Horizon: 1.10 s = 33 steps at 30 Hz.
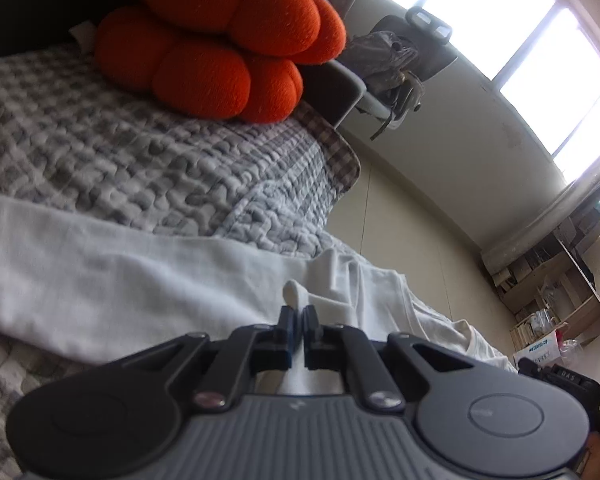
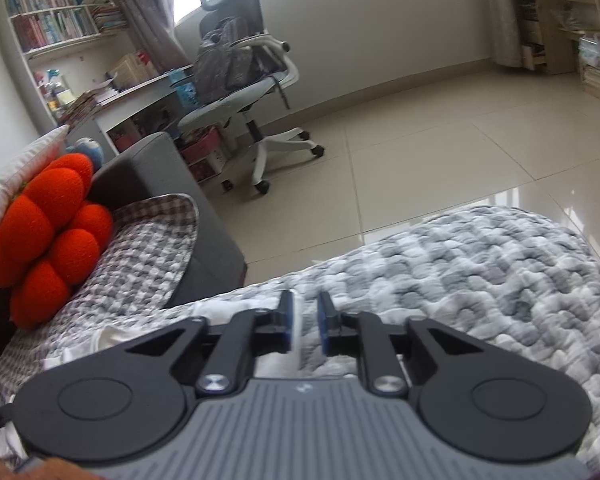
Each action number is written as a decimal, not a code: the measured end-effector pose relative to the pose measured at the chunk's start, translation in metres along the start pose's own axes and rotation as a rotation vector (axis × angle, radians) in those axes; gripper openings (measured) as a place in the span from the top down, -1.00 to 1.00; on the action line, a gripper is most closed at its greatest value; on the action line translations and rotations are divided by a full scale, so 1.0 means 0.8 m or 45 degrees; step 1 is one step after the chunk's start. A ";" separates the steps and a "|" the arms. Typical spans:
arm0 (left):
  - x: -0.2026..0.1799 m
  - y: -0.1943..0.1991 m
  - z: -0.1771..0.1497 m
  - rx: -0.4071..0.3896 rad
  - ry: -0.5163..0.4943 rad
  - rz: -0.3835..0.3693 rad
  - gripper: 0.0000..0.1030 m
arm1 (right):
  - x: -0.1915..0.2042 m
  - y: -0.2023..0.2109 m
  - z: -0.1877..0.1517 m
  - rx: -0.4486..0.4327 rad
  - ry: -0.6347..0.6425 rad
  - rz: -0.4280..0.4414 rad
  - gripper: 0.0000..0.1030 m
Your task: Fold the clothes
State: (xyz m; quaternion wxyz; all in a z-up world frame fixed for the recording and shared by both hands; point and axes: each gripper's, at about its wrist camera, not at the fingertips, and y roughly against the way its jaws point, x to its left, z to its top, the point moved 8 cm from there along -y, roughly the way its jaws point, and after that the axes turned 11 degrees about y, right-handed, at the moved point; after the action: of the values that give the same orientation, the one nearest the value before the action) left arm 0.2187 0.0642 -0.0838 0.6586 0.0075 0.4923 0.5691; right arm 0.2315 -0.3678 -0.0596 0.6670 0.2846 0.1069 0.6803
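White cotton, a soft garment (image 1: 148,264) lies spread across the grey-and-white checked quilted blanket (image 1: 140,152) on the bed. My left gripper (image 1: 299,316) has its jaws clenched on a pinched fold of that cloth, a small tuft standing up just beyond the tips at twelve o'clock. In the right wrist view only a scrap of the same garment (image 2: 112,336) shows, at nine o'clock of my right gripper (image 2: 305,312). Its jaws stand parted with only blanket (image 2: 480,280) seen through the gap; they grasp nothing.

From the left gripper, at eleven o'clock, a plump orange lobed cushion (image 1: 220,44) sits on the blanket, well apart from the garment. At one o'clock, past the bed's edge, a white-framed office chair (image 1: 396,68) draped with a grey patterned bag stands under a bright window (image 1: 540,60). Wooden shelves crowded with clutter (image 1: 556,280) fill three o'clock. In the right view, a bookshelf (image 2: 52,12) stands at ten o'clock beyond a white desk (image 2: 140,88), and glossy beige floor tiles (image 2: 420,152) lie bare between bed and chair.
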 end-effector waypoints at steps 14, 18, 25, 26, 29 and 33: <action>0.021 -0.016 0.002 0.037 0.151 -0.077 0.45 | 0.049 -0.035 -0.009 0.057 0.288 -0.069 0.21; 0.007 -0.023 -0.007 0.051 0.101 -0.091 0.94 | 0.046 -0.051 -0.028 0.107 0.317 -0.101 0.84; -0.016 0.005 0.007 -0.079 -0.004 -0.115 0.94 | 0.042 -0.016 -0.012 -0.067 0.249 -0.138 0.89; -0.018 0.008 0.012 -0.107 -0.016 -0.123 0.94 | 0.042 -0.013 -0.009 -0.090 0.245 -0.144 0.89; -0.015 0.006 0.021 -0.168 -0.019 -0.116 0.94 | 0.038 -0.013 -0.002 -0.130 0.248 -0.205 0.96; 0.000 -0.015 0.023 -0.157 0.000 -0.082 0.93 | 0.021 -0.026 -0.003 -0.107 0.201 -0.235 0.96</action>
State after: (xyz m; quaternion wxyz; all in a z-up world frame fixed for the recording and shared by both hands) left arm 0.2397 0.0701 -0.0808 0.6759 -0.0491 0.4561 0.5768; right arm 0.2485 -0.3491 -0.0684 0.7276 0.1909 0.1564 0.6400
